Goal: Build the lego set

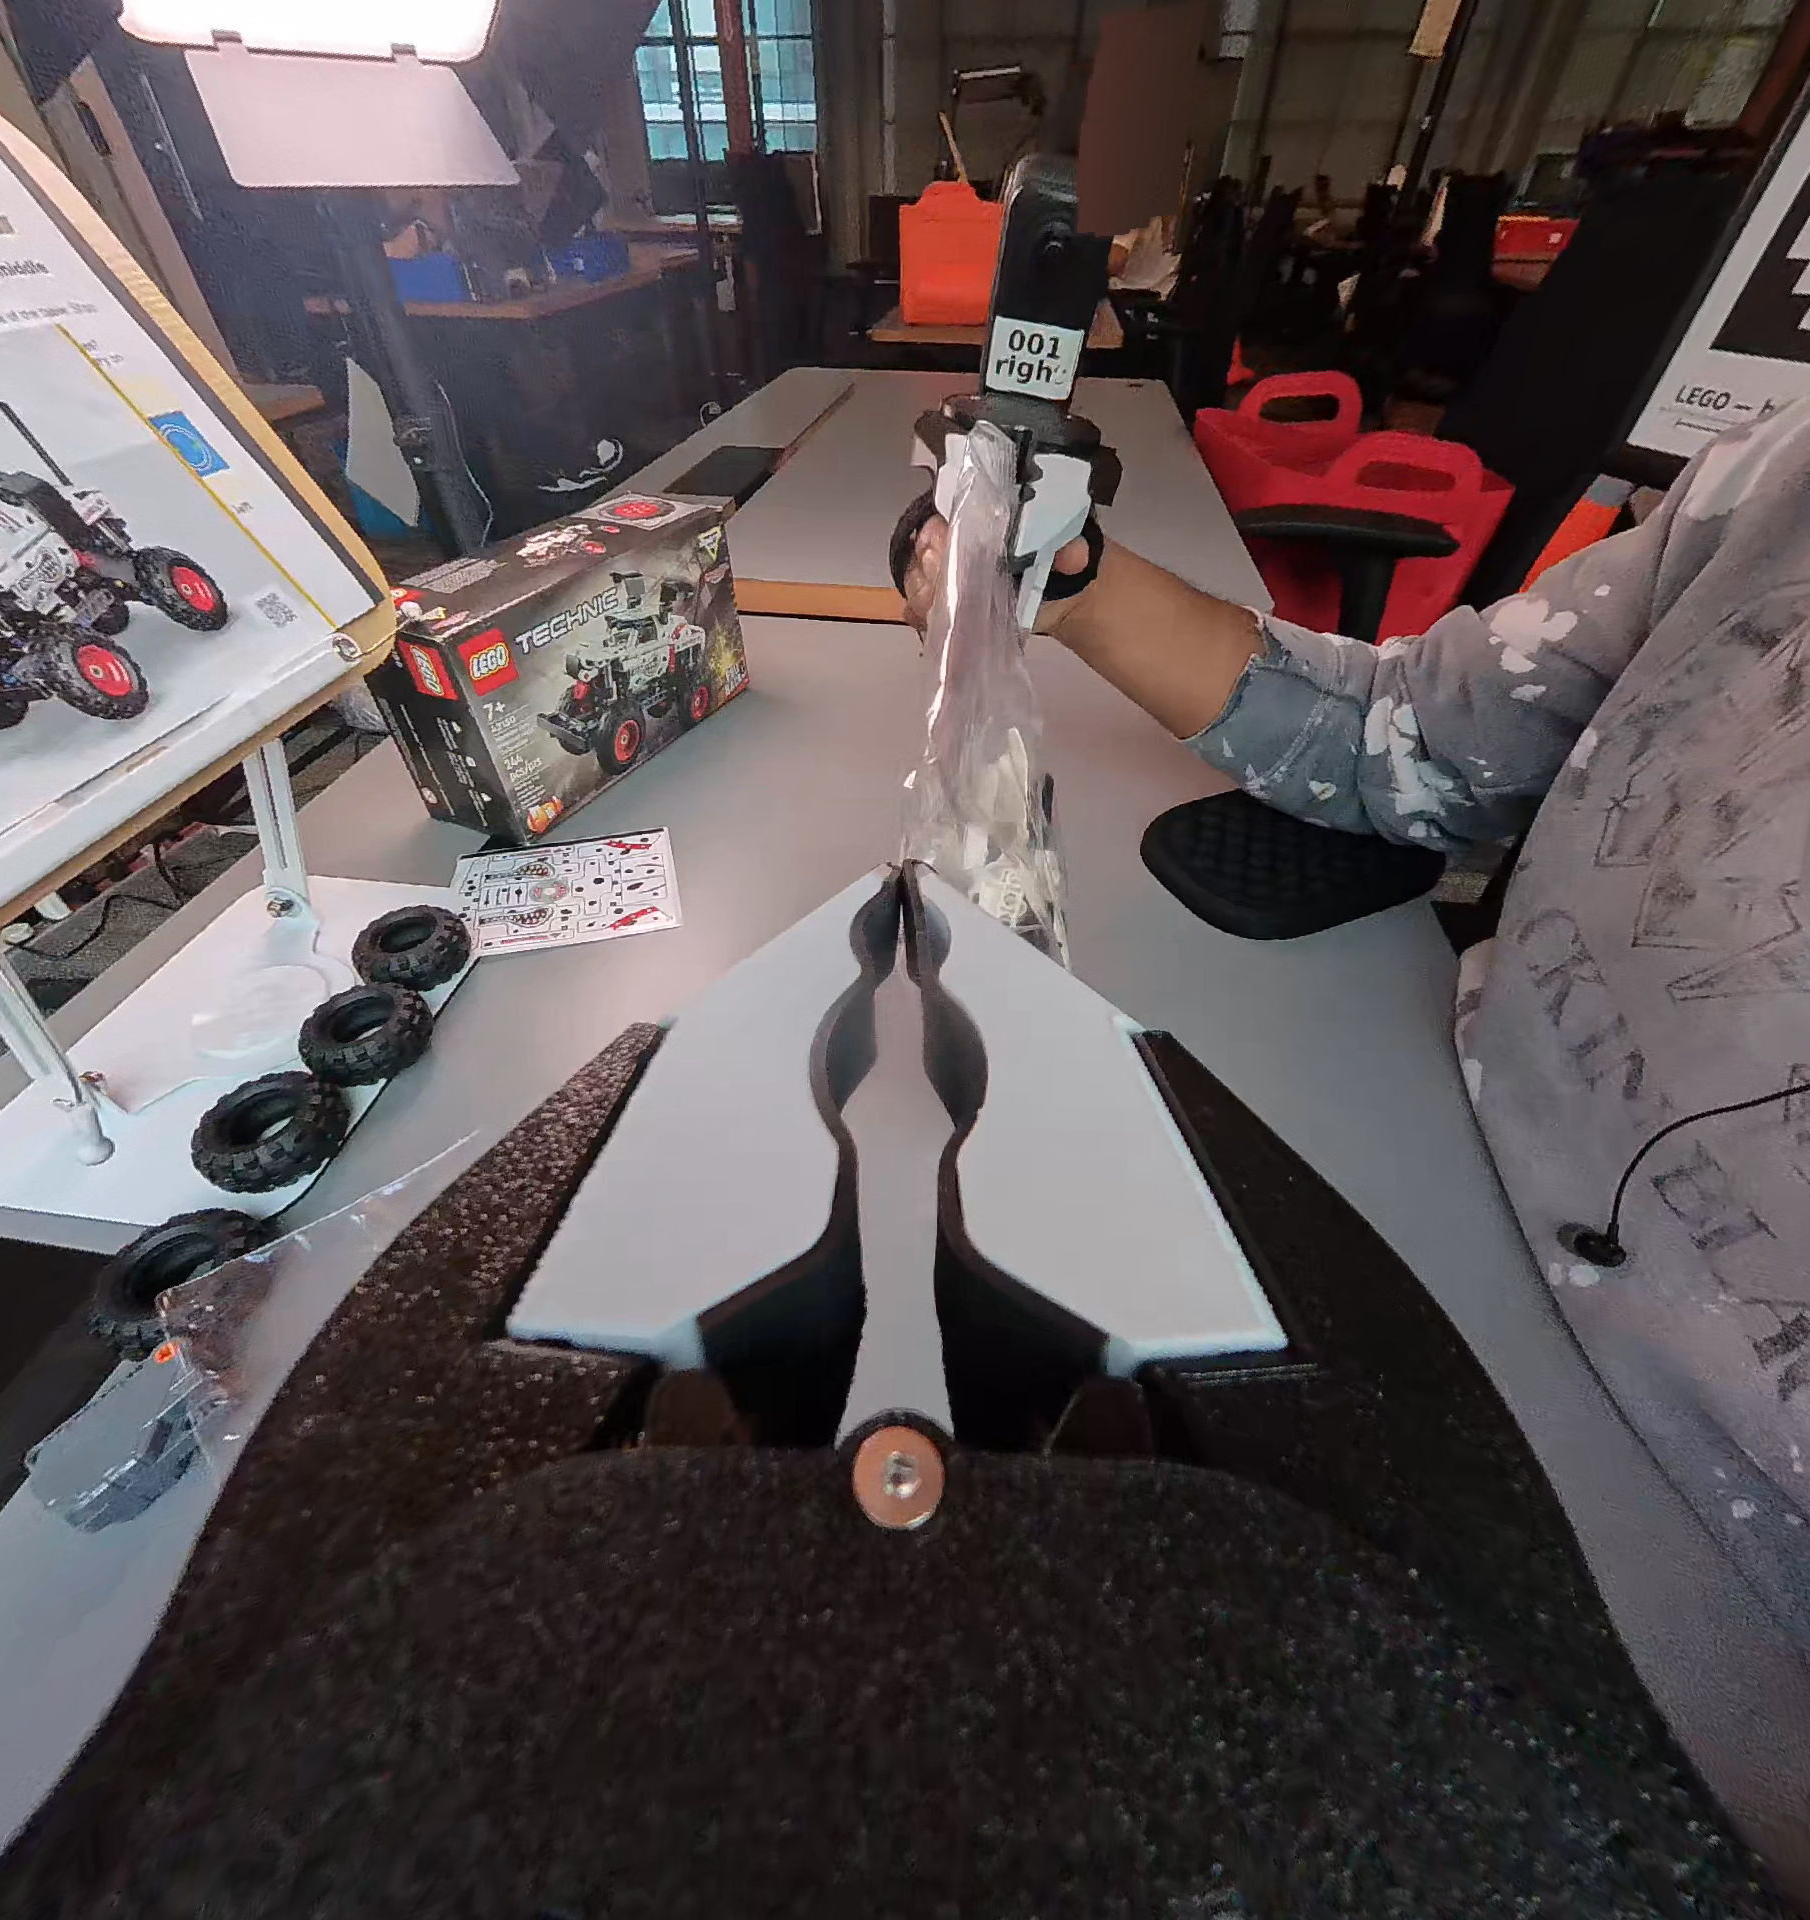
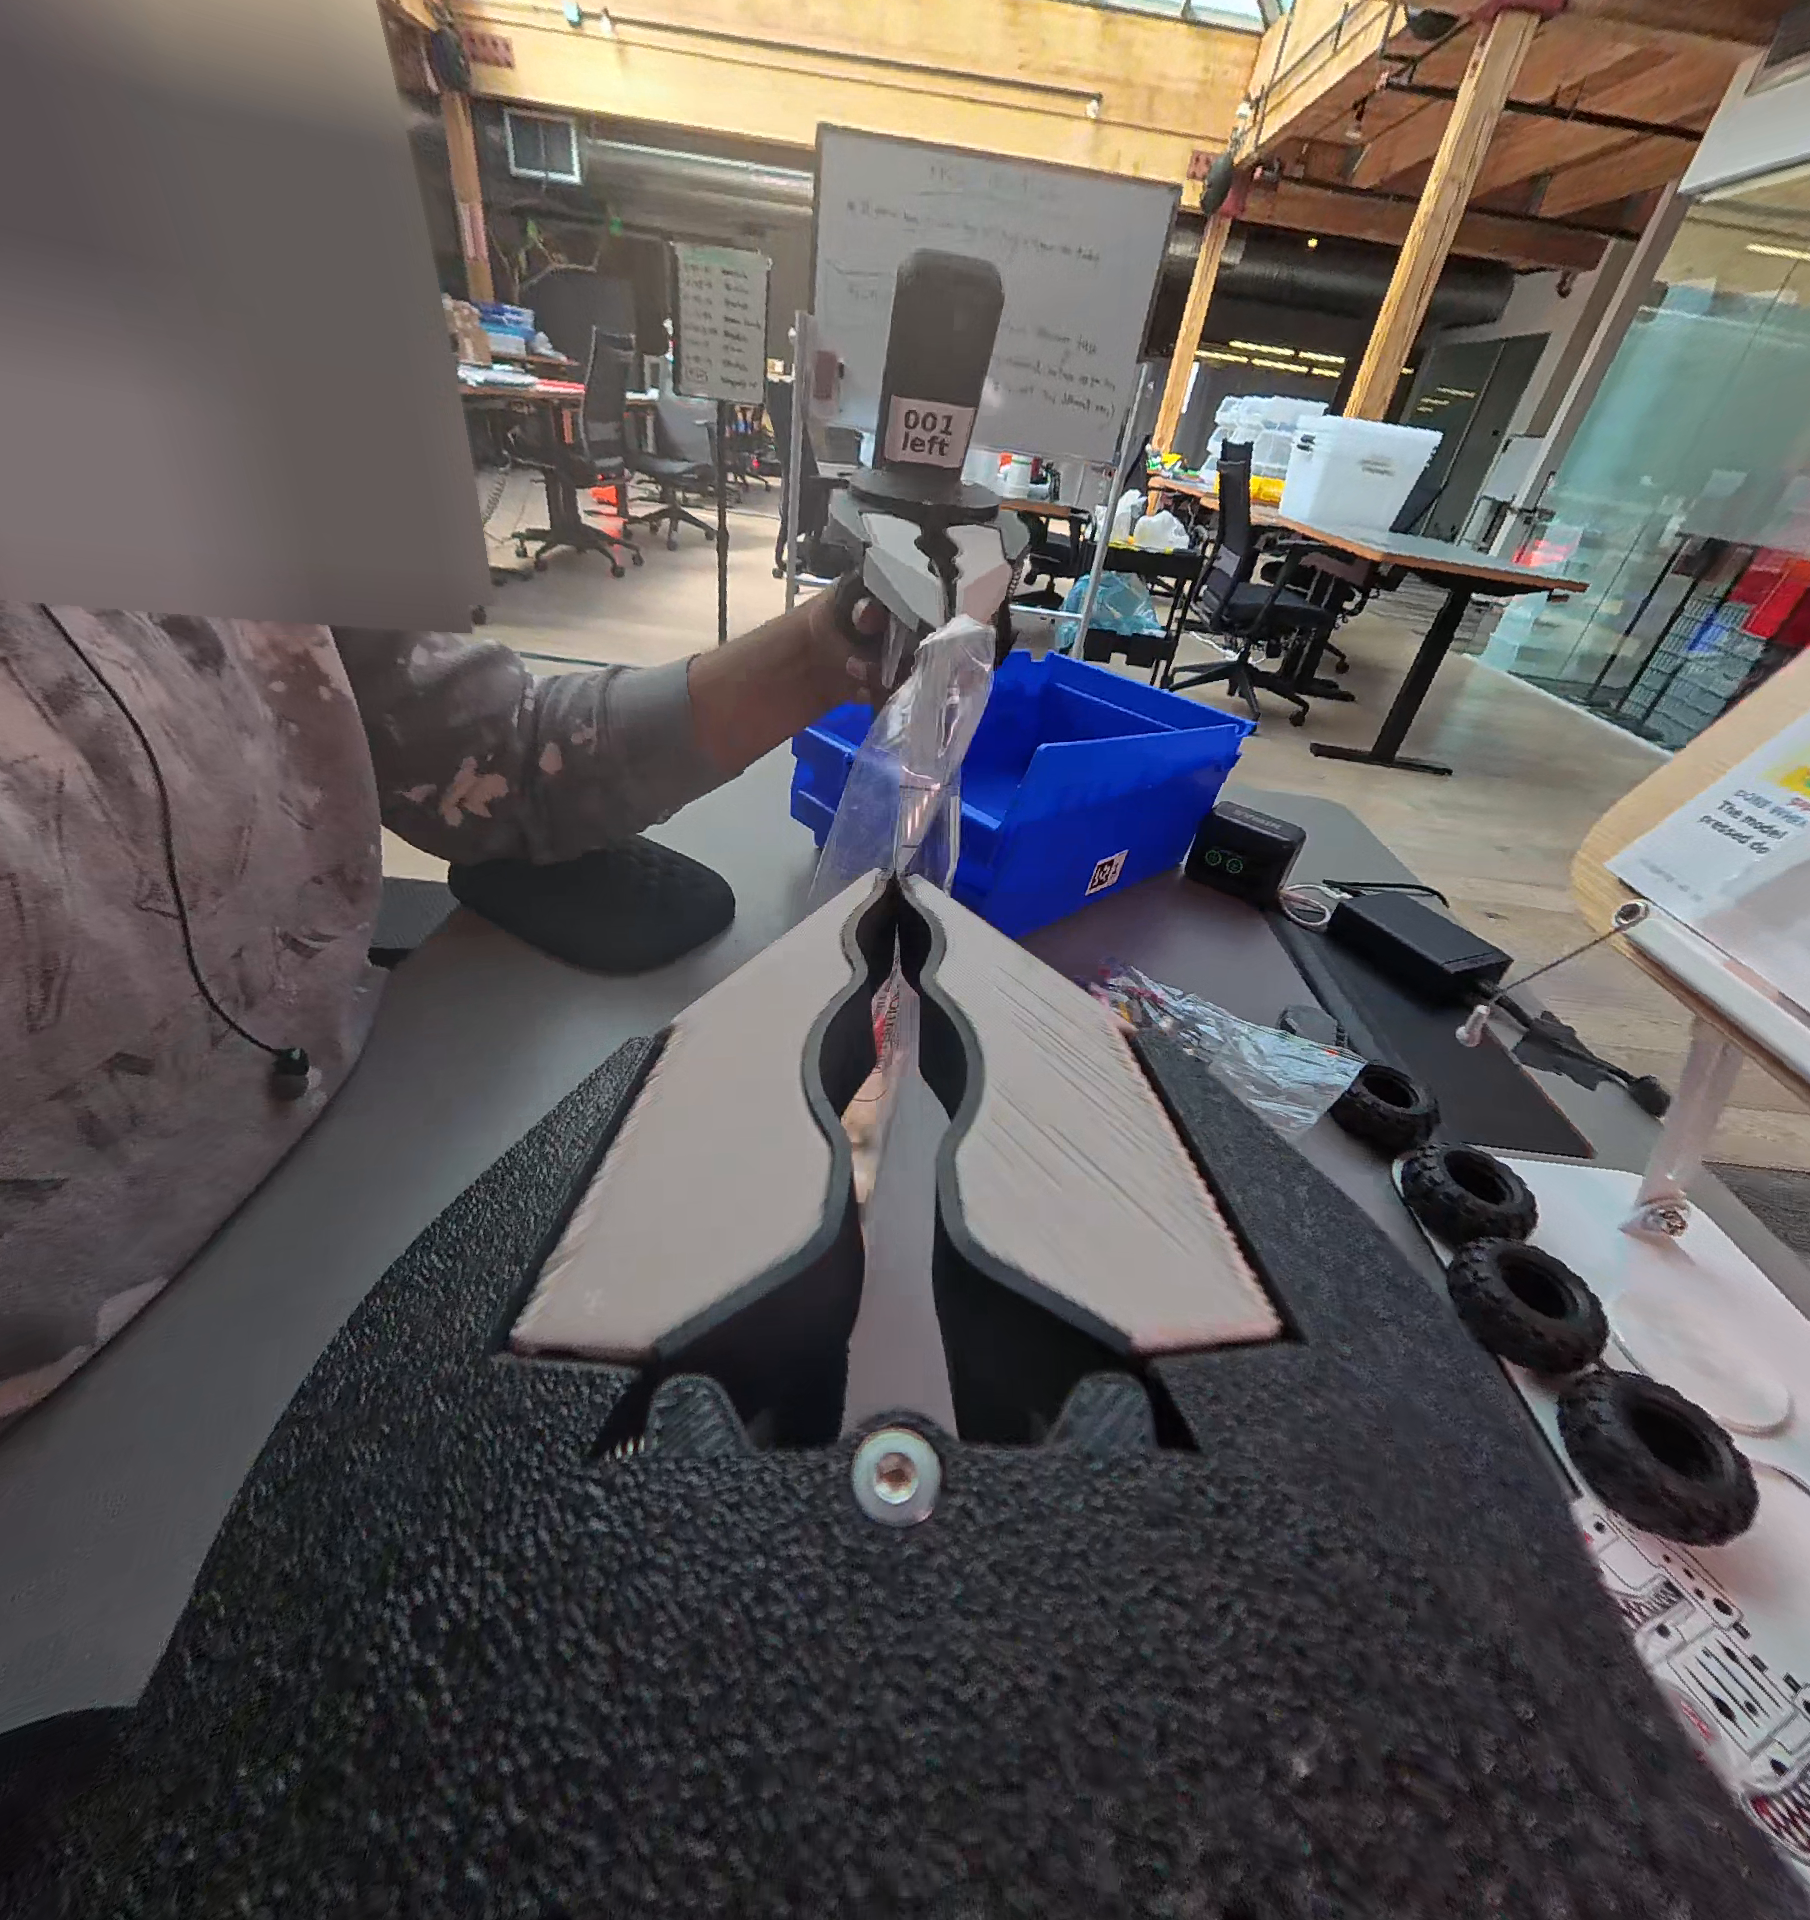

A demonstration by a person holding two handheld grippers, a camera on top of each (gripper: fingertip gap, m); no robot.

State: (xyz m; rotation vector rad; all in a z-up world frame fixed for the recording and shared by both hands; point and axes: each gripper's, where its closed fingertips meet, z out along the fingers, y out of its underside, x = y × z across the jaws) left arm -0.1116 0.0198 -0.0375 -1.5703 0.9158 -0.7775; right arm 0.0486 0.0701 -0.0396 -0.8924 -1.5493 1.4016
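A clear plastic bag [image 1: 984, 748] of white lego parts hangs stretched between my two grippers above the grey table [image 1: 797, 748]. My left gripper [image 1: 901, 871] is shut on the bag's lower end. My right gripper [image 1: 1000, 540], held in a hand, is shut on the bag's upper end. In the right wrist view the same bag [image 2: 916, 748] runs from my right gripper [image 2: 896, 883] up to my left gripper [image 2: 937, 623]. The parts inside sit near the left gripper's end.
Several black tyres [image 1: 366, 1034] lie in a row by a white instruction stand [image 1: 153, 1039]. The lego box [image 1: 568, 665] and a sticker sheet [image 1: 568, 883] lie behind them. A blue bin [image 2: 1088, 790], another parts bag [image 2: 1223, 1039] and a black wrist rest [image 1: 1285, 862] are nearby. My hands' fingertips stand some 20 cm from each other.
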